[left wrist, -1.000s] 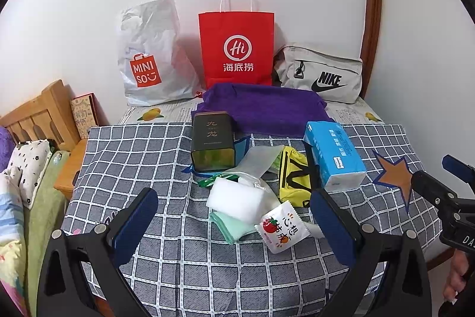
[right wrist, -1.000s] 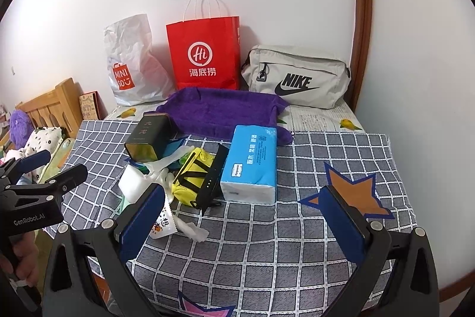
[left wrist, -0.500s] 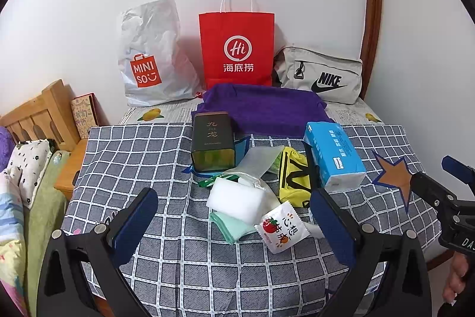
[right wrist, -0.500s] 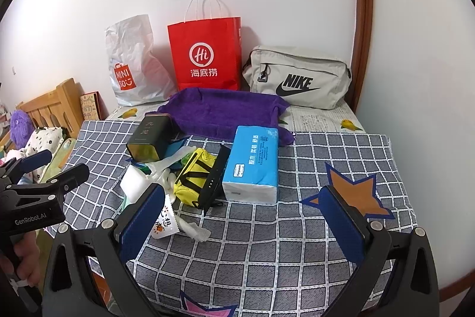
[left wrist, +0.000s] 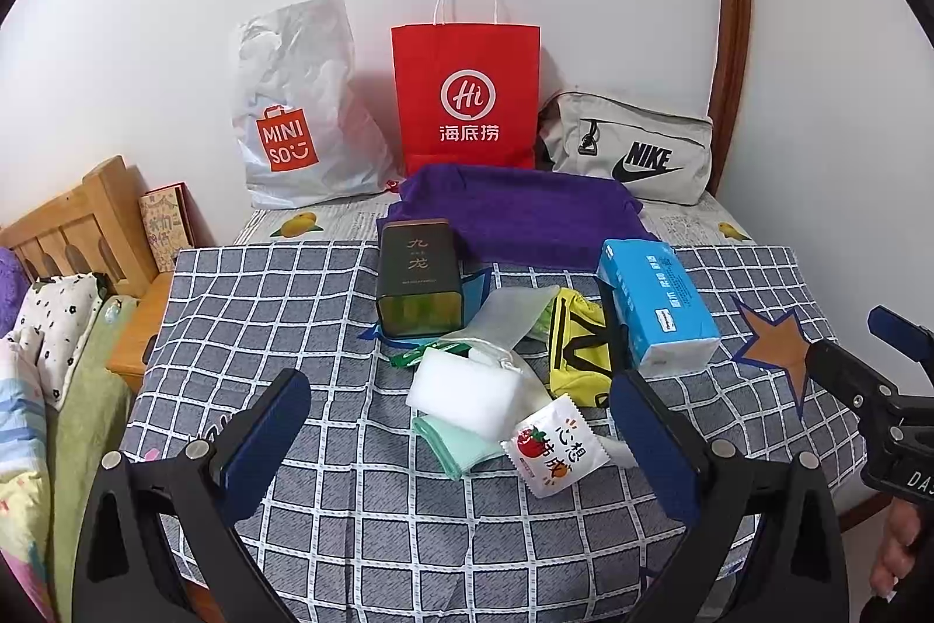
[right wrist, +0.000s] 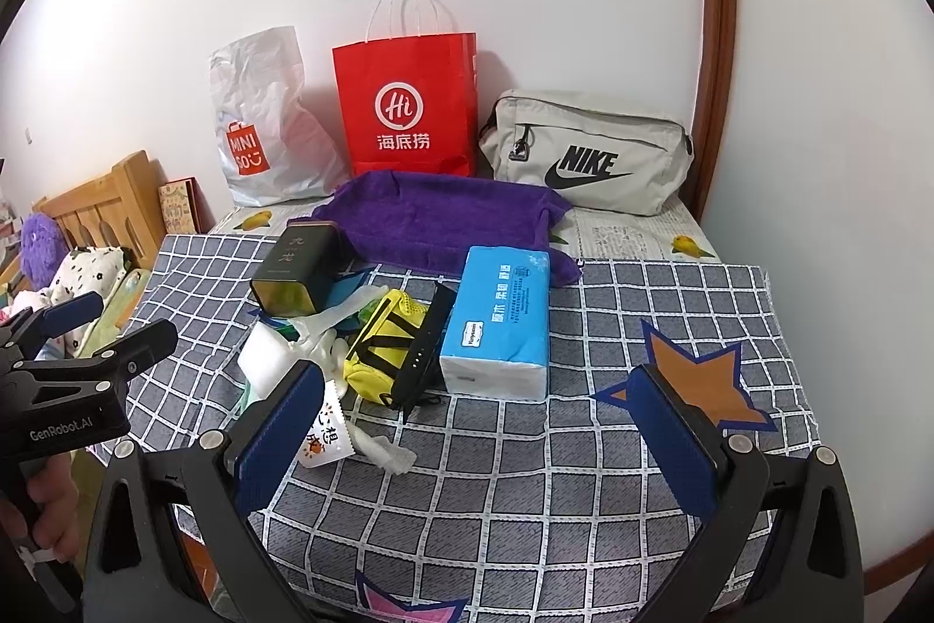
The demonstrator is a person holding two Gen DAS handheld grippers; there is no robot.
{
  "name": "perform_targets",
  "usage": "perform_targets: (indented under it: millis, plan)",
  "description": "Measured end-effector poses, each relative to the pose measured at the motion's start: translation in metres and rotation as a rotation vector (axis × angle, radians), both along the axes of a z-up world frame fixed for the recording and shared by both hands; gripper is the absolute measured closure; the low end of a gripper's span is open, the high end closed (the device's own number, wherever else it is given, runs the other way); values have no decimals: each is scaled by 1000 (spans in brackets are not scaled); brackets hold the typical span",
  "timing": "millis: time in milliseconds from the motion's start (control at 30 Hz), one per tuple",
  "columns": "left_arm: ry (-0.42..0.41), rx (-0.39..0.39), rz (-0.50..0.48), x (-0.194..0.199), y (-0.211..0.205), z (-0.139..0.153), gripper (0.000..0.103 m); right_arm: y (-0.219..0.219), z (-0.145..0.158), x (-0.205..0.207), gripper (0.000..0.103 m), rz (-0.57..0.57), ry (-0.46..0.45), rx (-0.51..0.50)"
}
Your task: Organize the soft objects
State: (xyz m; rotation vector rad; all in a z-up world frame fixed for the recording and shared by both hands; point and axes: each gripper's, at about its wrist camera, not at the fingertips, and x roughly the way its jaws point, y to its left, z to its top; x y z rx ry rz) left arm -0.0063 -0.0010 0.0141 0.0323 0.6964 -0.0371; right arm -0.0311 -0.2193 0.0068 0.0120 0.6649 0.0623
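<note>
Nothing's really moved since a second ago, both grippers still hover over the near edge of the checked cloth (left wrist: 245, 307) with nothing in them. Soft stuff sits mid-cloth: white sponge (left wrist: 464, 392) on a mint cloth (left wrist: 452, 445), snack packet (left wrist: 551, 453) just beside, yellow pouch (right wrist: 385, 345) touching the blue tissue pack (right wrist: 502, 319), purple towel (left wrist: 525, 214) behind. Left gripper (left wrist: 461, 439) and right gripper (right wrist: 487, 424) are both spread wide.

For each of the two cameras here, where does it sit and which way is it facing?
Left wrist: on the left gripper, facing the wall across the table; the right gripper and a hand show at right.
Right wrist: on the right gripper, same heading; the left gripper shows at left.
Shared: red bag, tissue pack.
</note>
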Motion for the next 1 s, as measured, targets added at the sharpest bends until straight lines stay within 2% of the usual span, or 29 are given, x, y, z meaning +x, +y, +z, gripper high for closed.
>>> perform_targets:
  millis: [667, 1000]
  plan:
    - [-13, 16, 7, -1, 2, -3, 0, 2, -1, 1, 0, 4, 0, 4]
    - [74, 2, 1, 19, 6, -41, 0, 8, -30, 22, 0, 14, 67, 7]
